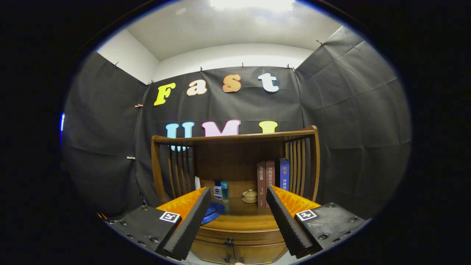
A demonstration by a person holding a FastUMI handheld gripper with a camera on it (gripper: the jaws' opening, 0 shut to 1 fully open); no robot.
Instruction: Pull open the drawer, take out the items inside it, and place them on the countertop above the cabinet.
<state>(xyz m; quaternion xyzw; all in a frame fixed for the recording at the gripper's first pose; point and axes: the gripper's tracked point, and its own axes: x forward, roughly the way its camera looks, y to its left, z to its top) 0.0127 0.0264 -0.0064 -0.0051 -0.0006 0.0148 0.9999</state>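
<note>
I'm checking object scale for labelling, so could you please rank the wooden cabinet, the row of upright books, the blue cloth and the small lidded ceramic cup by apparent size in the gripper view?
1. Wooden cabinet
2. Row of upright books
3. Blue cloth, partly hidden by a finger of the open tool
4. Small lidded ceramic cup

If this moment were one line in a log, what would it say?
stage: approach | gripper: open, holding nothing | drawer: shut, just ahead between fingers | countertop: cup, bottles, books, blue item
</note>
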